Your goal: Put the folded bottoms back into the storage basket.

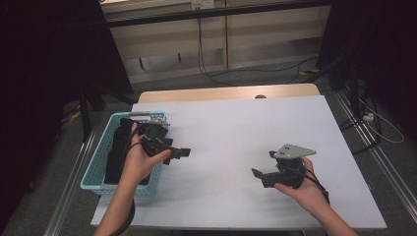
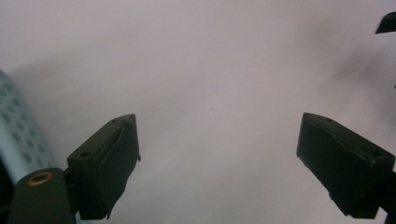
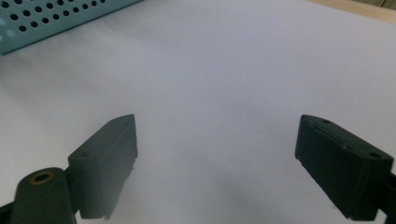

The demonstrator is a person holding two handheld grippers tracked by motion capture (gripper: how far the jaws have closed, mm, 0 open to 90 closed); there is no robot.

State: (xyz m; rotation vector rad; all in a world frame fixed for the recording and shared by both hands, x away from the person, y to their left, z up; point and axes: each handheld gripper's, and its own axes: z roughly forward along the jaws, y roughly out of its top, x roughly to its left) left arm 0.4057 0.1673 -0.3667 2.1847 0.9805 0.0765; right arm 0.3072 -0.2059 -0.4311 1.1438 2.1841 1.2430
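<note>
My left gripper [image 1: 182, 153] is held at the right rim of a light blue perforated basket [image 1: 101, 152] and points right over the white sheet [image 1: 236, 128]. In the left gripper view its jaws [image 2: 217, 123] stand wide apart with bare white sheet between them. My right gripper [image 1: 263, 163], with its grey three-cornered plate on top, hovers low at the right middle of the sheet and points left. The right gripper view has its jaws [image 3: 217, 122] open and holding nothing. A dark cloth [image 1: 115, 147] lies in the basket.
The basket's wall appears at the left edge [image 2: 14, 135] and in the far top-left corner [image 3: 46, 18]. A strip of wooden tabletop [image 1: 221, 92] runs behind the sheet. Cables trail over the floor [image 1: 255, 69] beyond the table. A dark tripod stands to the right [image 1: 354, 88].
</note>
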